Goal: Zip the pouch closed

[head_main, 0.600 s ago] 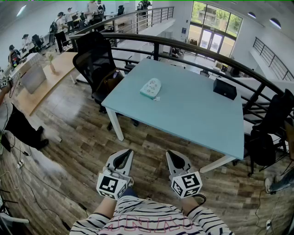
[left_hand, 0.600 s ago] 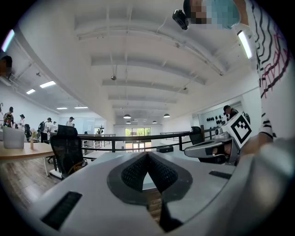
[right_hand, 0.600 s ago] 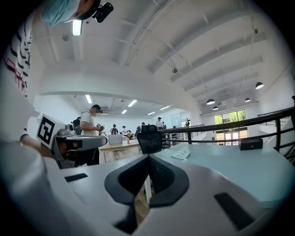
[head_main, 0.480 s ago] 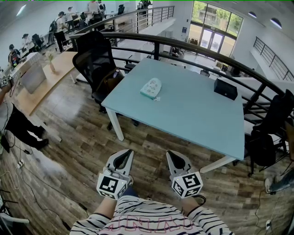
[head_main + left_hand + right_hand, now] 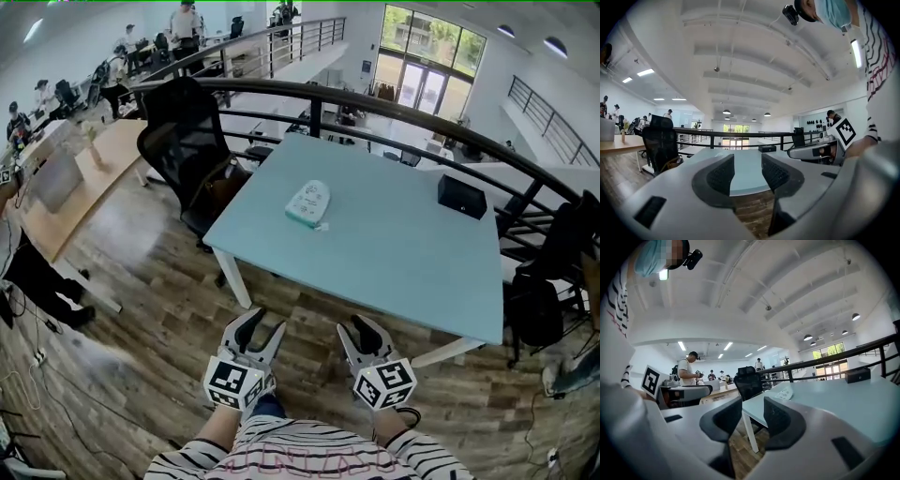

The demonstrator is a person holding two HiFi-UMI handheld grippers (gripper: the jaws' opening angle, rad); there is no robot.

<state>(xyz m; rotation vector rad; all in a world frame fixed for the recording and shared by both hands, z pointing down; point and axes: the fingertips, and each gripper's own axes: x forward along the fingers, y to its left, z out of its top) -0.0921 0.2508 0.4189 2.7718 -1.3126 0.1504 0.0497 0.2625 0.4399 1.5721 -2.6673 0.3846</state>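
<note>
A small pale green-and-white pouch (image 5: 308,202) lies flat near the left edge of the light blue table (image 5: 394,253). In the right gripper view the pouch (image 5: 783,393) shows far ahead on the tabletop. My left gripper (image 5: 262,326) and right gripper (image 5: 364,328) hang side by side over the wooden floor, short of the table's near edge. Both are open with nothing between the jaws. The left gripper (image 5: 747,164) points level at the table, and so does the right gripper (image 5: 752,411).
A black box (image 5: 460,197) sits at the table's far right. A black office chair (image 5: 187,141) stands left of the table, and a curved black railing (image 5: 394,103) runs behind it. A wooden desk (image 5: 84,169) and several people are at far left.
Both grippers' jaws have spread apart from a nearly closed shape. The view has shifted a little toward the table, and the grippers sit slightly lower in it.
</note>
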